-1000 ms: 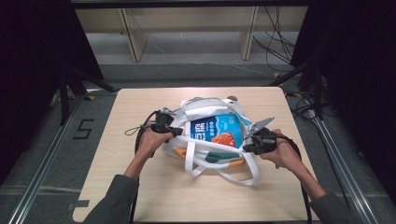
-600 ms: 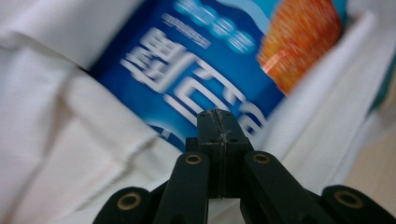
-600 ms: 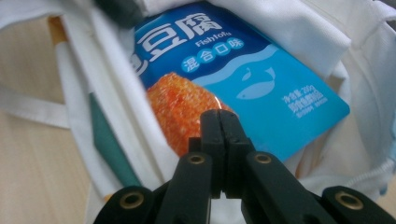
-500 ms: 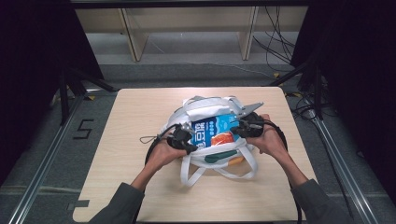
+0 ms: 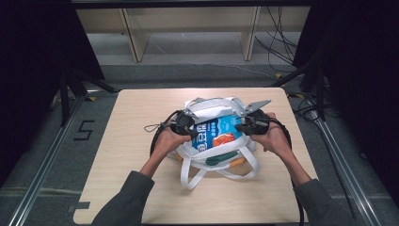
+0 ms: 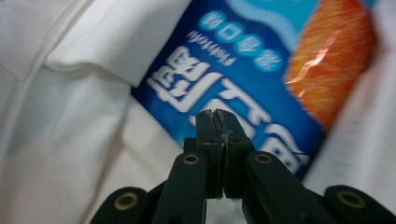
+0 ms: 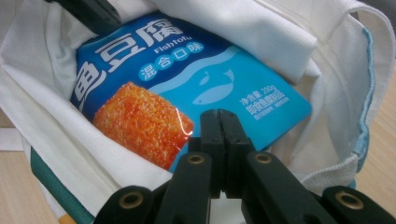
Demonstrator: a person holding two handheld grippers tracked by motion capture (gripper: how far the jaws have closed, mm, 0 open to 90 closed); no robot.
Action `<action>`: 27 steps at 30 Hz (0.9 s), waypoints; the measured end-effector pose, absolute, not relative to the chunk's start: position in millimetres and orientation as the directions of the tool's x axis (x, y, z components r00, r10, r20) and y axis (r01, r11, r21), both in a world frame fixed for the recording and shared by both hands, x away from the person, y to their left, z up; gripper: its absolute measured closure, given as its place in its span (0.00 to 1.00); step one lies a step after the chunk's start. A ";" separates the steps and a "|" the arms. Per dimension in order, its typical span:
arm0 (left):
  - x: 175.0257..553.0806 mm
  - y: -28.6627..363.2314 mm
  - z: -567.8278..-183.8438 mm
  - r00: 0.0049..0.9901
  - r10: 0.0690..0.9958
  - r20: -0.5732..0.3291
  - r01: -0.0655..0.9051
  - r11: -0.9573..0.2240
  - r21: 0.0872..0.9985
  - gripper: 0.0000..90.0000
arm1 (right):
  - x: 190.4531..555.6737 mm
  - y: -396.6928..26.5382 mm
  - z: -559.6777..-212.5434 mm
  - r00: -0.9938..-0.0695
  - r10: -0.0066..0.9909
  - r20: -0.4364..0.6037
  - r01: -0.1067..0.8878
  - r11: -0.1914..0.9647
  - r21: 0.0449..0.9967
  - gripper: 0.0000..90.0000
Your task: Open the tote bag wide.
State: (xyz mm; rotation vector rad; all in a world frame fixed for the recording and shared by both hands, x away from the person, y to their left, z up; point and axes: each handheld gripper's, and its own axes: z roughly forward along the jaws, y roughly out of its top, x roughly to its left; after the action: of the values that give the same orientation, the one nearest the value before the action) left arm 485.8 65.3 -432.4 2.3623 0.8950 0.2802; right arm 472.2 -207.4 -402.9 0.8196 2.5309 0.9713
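Frame center: left gripper (image 5: 192,132) and right gripper (image 5: 239,126), both clenched empty, flank blue snack pack (image 5: 217,133) in white tote bag (image 5: 211,109).

Dim room, lit table, packet glare

- tote bag (image 5: 212,112): white cloth, green and orange trim along its lower edge
- snack packet (image 7: 187,88): blue, white lettering, pale-blue fish outline, orange fried-square picture
- table (image 5: 136,122): light wood grain
- jaws: black, brass-coloured rivets

one white bag (image 5: 212,109), one blue packet (image 5: 217,132), two grippers
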 end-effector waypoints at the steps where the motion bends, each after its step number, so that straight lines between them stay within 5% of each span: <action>1: 485.8 65.3 -432.4 0.751 0.660 -0.012 0.535 -0.599 0.596 0.99 | 472.2 -207.4 -402.9 -0.789 0.609 -0.078 0.400 0.607 0.687 1.00; 4: 495.3 88.0 -440.9 0.694 0.715 0.091 0.579 -0.628 0.520 0.99 | 471.2 -212.6 -401.4 -0.783 0.616 -0.086 0.402 0.607 0.685 1.00; 8: 491.4 90.5 -440.1 0.689 0.719 0.094 0.578 -0.623 0.527 0.99 | 472.4 -219.4 -403.1 -0.773 0.629 -0.087 0.409 0.599 0.688 1.00; 19: 481.7 102.1 -413.0 0.676 0.736 0.017 0.531 -0.504 0.681 0.96 | 469.2 -222.9 -400.7 -0.768 0.635 -0.080 0.406 0.580 0.706 1.00; 27: 487.7 135.5 -438.5 0.619 0.784 -0.040 0.612 -0.449 0.651 0.99 | 464.4 -234.3 -427.1 -0.762 0.643 -0.081 0.476 0.640 0.603 1.00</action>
State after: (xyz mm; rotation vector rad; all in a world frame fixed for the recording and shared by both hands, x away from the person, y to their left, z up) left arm 487.7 135.5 -438.5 2.2083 1.0910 0.3539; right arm 464.4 -234.3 -427.1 0.9014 2.5737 0.8253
